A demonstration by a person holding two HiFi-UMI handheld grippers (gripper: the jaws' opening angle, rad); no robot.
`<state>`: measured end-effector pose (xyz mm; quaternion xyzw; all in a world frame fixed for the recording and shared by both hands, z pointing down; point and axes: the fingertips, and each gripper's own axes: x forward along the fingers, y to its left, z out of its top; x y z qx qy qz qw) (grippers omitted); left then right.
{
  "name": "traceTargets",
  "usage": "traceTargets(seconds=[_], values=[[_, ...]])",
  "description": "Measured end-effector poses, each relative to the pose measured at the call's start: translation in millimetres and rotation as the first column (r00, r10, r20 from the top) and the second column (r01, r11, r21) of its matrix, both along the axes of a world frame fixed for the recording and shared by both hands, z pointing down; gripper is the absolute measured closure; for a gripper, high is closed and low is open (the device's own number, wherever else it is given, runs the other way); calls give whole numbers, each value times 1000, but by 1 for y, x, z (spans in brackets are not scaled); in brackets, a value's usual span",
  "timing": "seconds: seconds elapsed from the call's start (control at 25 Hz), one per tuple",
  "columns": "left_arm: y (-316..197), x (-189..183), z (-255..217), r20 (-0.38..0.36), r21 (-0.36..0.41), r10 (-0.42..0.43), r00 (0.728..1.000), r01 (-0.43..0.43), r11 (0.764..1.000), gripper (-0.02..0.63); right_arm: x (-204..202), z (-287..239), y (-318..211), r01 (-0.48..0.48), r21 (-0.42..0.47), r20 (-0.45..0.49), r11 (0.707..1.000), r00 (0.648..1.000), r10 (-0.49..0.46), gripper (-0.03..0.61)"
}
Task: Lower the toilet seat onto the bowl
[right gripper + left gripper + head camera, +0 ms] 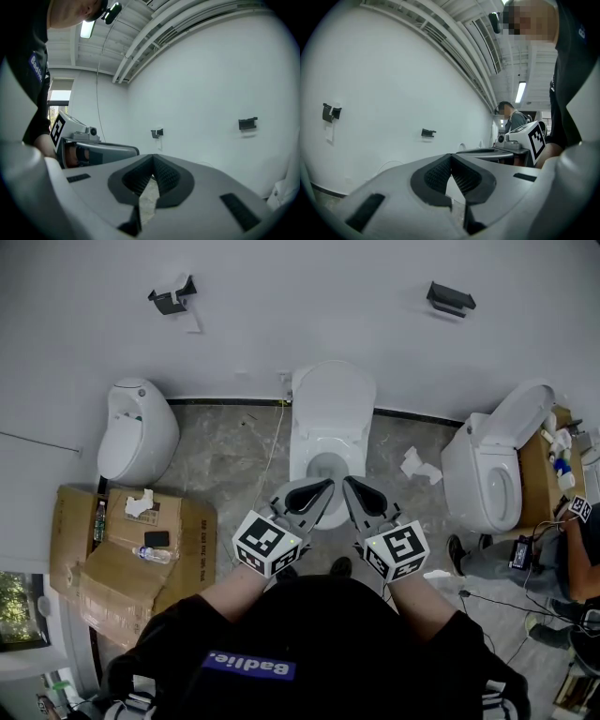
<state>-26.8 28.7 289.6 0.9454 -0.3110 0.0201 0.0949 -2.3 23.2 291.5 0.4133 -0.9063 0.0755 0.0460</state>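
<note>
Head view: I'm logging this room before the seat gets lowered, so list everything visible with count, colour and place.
Toilets: three, white, along the wall: left toilet, middle toilet, right toilet.
Wall brackets: two, dark, high on the wall.
Cardboard: flattened, brown, floor at left.
Phone: one, black, on the cardboard.
Tissue: one wad, white, floor between middle and right toilets.
Bystander: one, right edge.
Left gripper: grey, shut, empty, over the middle bowl.
Right gripper: grey, shut, empty, beside it.

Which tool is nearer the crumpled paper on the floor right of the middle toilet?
Right. The right tool sits just left of the crumpled paper; the left tool is farther left again.
</note>
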Motion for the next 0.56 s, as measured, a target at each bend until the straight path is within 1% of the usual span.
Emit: traceTargets(seconds=[0.56], values=[[3,2,-3,9,3,8,1000,-8,1000,598,1,-2,1,2,-6,1,1000,1000,-2,551]])
